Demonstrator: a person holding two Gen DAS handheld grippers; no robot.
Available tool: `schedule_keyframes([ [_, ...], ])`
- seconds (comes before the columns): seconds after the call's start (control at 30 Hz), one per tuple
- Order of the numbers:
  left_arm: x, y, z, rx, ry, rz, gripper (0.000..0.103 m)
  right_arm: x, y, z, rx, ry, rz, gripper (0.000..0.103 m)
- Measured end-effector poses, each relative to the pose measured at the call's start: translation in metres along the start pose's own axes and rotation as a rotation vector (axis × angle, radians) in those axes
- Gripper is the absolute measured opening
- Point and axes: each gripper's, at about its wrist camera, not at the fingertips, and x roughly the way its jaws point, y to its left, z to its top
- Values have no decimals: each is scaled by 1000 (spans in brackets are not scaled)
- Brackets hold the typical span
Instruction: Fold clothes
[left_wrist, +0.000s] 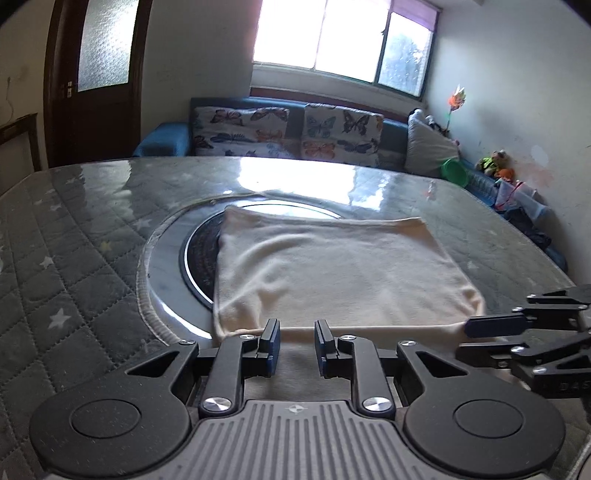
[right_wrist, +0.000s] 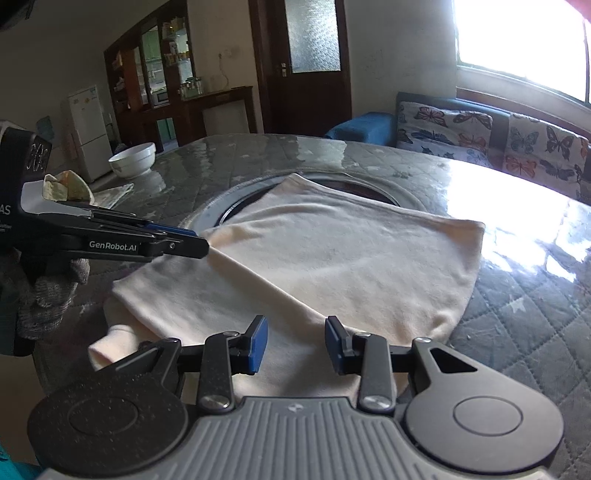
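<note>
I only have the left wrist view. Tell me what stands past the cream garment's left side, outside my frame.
Observer: A white bowl stands on the table, far off to the left.
Operator: Now report the garment's near left corner.
Observer: A sleeve end of the cream garment sticks out there.
Operator: Say what holds my left claw.
Observer: A gloved hand, in grey knit, grips the left claw from below.
</note>
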Motion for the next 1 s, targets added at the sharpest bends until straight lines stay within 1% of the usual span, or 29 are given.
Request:
schedule_keyframes([
  [0.13, 2, 5, -1, -6, 9, -1, 22, -2, -6, -3, 12, 5, -5, 34],
  [0.33, 3, 2, 1, 5, 5, 1, 22, -4, -2, 4, 4, -21, 2, 34],
  [0.53, 4, 5, 0, 5, 12, 7, 23, 1, -6, 0, 9, 2, -11, 34],
  [0.7, -11, 1, -2, 33, 5, -8, 23, -13, -1, -2, -27, 3, -1, 34],
  [0.77, -19, -2, -5, 53, 4, -18, 23, -15, 3, -4, -54, 16, 12, 34],
  [0.87, -36, -8, -13, 89, 5, -33, 23, -16, 6, -10, -84, 43, 14, 34],
  [1.0, -58, -16, -26, 124, 16, -55, 23, -24, 9, -18, -98, 42, 5, 35],
])
